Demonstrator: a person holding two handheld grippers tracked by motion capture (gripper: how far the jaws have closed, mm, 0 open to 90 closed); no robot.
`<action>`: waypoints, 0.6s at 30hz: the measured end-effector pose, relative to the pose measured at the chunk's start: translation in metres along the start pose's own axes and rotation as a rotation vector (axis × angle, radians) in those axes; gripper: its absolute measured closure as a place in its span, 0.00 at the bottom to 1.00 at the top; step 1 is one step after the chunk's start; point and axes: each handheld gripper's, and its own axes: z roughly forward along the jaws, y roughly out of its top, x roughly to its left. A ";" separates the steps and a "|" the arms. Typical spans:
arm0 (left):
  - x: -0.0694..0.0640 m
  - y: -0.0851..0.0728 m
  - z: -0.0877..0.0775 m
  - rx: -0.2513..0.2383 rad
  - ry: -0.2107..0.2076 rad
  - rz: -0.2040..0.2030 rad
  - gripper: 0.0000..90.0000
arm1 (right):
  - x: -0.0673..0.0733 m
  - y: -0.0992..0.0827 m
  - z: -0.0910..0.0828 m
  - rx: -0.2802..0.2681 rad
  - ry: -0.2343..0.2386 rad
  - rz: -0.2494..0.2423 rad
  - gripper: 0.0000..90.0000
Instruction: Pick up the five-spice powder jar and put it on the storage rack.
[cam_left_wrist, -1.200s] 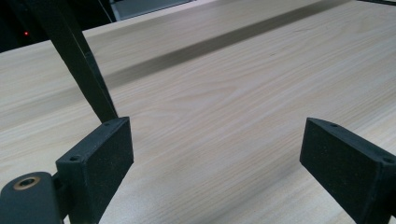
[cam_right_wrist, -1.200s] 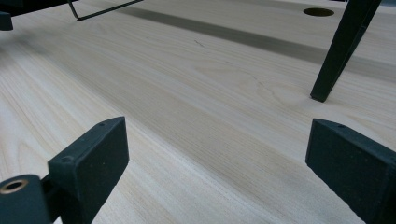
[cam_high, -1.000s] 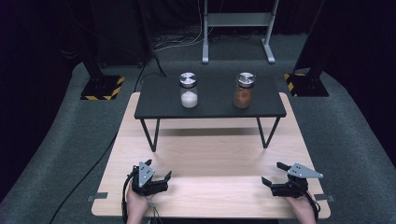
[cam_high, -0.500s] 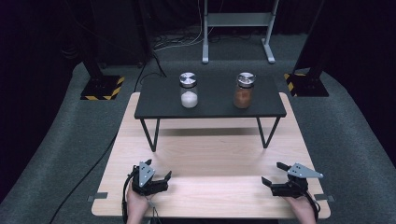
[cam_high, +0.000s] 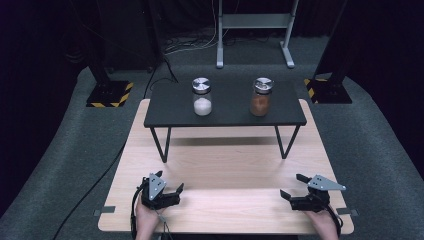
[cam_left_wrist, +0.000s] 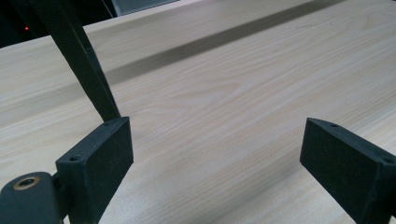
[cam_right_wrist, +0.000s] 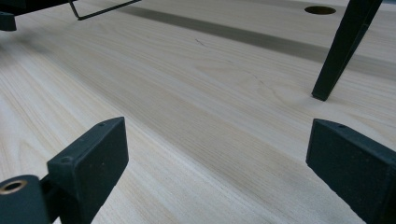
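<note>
Two glass jars with metal lids stand on a small black shelf table (cam_high: 225, 117): one holding white powder (cam_high: 202, 97) at the left, one holding brown powder (cam_high: 261, 97) at the right. My left gripper (cam_high: 172, 187) rests on the wooden table near its front left edge, jaws wide open and empty. My right gripper (cam_high: 293, 186) lies near the front right edge, also open with nothing between its jaws. In the left gripper view the left gripper (cam_left_wrist: 215, 158) frames bare wood. The right gripper (cam_right_wrist: 217, 163) likewise spans bare wood in its own view.
The light wooden table (cam_high: 220, 170) carries the black shelf on thin black legs (cam_high: 159, 142); one leg (cam_right_wrist: 343, 46) stands ahead of the right gripper, another (cam_left_wrist: 84, 60) ahead of the left. Grey carpet surrounds the table. Stand bases with yellow-black tape (cam_high: 107, 92) sit behind.
</note>
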 end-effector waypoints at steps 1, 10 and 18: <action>0.000 0.000 0.000 0.000 0.000 0.000 0.10 | 0.000 0.000 0.000 0.000 0.000 0.000 0.05; 0.000 0.000 0.000 0.001 0.000 0.000 0.10 | 0.000 0.001 0.001 0.006 0.002 -0.006 0.05; 0.000 0.000 0.000 0.002 0.000 0.001 0.10 | 0.000 0.001 0.001 0.007 0.001 -0.006 0.05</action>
